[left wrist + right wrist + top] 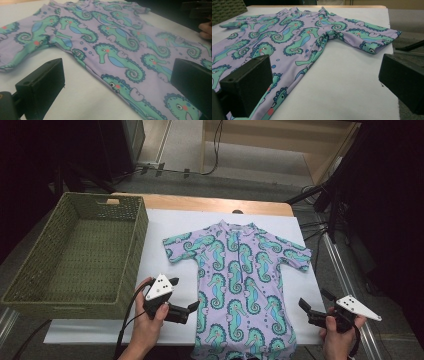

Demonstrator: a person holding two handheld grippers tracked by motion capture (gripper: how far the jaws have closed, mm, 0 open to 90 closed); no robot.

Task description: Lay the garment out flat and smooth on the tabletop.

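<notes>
I have the swimsuit point(240, 285) lying flat on the white sheet point(165, 227) that covers the table, collar toward the far edge and legs running off the near edge, so its long axis runs straight away from me. Both sleeves are spread sideways.

My left gripper point(192, 309) sits just off the suit's left side near the near edge, pointing across at the hem; its jaws stand wide apart with nothing between them, the cloth lying just ahead of the fingers point(41, 86). My right gripper point(303, 306) mirrors it at the suit's right side, jaws also wide apart and empty.

Each hand is about equally near its own side, so I judge a two-handed pinch of the side edges comes next. The basket point(135, 245) waits empty at the table's left edge.
</notes>
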